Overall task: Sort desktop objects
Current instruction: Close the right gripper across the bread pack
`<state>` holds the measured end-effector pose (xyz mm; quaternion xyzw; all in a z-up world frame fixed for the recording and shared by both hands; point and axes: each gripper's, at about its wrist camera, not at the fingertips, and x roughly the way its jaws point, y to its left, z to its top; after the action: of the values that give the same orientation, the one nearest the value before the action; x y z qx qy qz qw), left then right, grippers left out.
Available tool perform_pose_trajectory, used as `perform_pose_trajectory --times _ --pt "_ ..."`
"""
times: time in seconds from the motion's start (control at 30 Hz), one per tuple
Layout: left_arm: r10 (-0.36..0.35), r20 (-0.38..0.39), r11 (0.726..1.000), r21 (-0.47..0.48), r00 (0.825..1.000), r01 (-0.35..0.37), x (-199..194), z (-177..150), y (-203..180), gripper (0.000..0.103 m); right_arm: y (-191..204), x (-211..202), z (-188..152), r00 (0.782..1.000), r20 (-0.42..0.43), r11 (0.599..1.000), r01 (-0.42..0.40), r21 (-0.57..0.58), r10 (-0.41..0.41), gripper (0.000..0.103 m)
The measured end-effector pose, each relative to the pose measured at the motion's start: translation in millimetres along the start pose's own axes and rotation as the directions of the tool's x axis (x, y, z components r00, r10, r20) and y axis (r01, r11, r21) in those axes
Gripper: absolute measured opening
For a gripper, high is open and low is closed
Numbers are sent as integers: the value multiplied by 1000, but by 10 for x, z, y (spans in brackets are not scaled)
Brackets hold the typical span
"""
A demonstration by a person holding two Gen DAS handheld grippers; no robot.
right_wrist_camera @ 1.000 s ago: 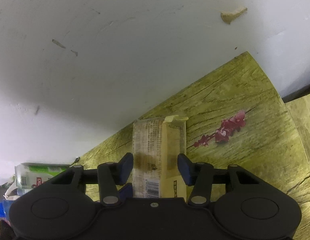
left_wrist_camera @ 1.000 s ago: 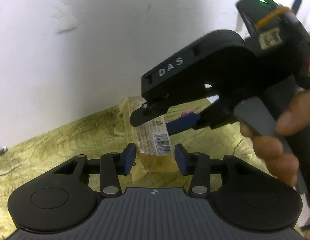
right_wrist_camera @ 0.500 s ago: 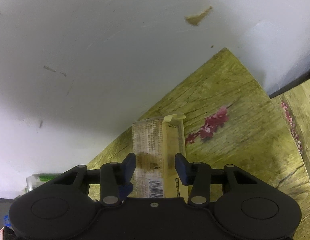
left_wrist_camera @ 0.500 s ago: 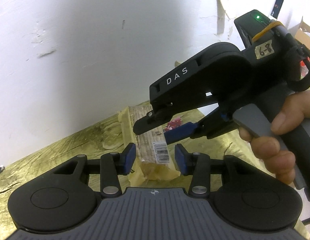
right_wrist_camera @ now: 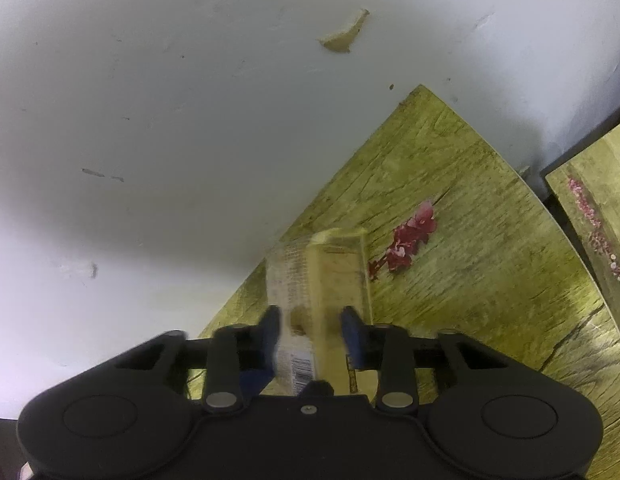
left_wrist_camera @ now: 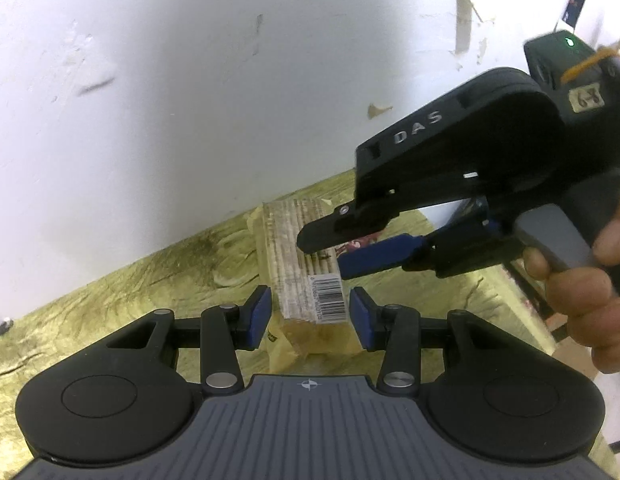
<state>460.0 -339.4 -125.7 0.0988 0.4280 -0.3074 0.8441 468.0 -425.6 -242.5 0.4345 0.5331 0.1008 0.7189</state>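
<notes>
Yellow-green wood-grain tabletop (right_wrist_camera: 470, 280), red flower print (right_wrist_camera: 410, 236), scuffed white wall (right_wrist_camera: 189, 120)

Pale yellow box (left_wrist_camera: 305, 276), white barcode label; green-yellow woodgrain table (right_wrist_camera: 470, 272), red flower print (right_wrist_camera: 406, 236).

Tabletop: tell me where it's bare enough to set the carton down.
Free: the tabletop right of the carton, past the red flower print toward the edge; also the strip left of it along the wall. Crowded: around the carton, between the left hand-held gripper and right hand-held gripper.
</notes>
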Motion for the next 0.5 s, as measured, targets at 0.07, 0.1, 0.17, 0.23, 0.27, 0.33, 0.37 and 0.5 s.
perform_pose_trajectory --times 0.07,0.1,0.17,0.23,0.27,0.33,0.37,0.5 --pt "-2 -3 1000 -3 1000 2 -7 2 11 43 -3 13 -23 1000 0 1000 -4 7 4 30" --pt "-4 -4 1000 -5 1000 4 -10 2 16 43 2 26 -35 1000 -3 1000 -4 8 4 30" --pt "-6 -6 1000 -10 1000 6 -13 -2 17 43 15 55 -60 1000 -9 1000 -3 7 3 30" --pt "-7 -4 1000 -7 1000 7 -19 0 8 43 37 82 -88 1000 -13 1000 -3 4 3 30" --pt "-9 -4 1000 -1 1000 9 -29 -9 -33 43 59 91 -104 1000 -13 1000 -4 -1 4 30" --pt "-15 -6 1000 6 1000 15 -42 -21 -64 43 107 100 -139 1000 -11 1000 -2 -14 1 30" --pt "-18 -7 1000 6 1000 18 -43 -25 -53 43 134 103 -155 1000 -10 1000 -1 -19 1 30" --pt "-39 -13 999 -36 999 38 -35 -28 21 43 235 122 -225 1000 -7 999 -10 -31 10 30"
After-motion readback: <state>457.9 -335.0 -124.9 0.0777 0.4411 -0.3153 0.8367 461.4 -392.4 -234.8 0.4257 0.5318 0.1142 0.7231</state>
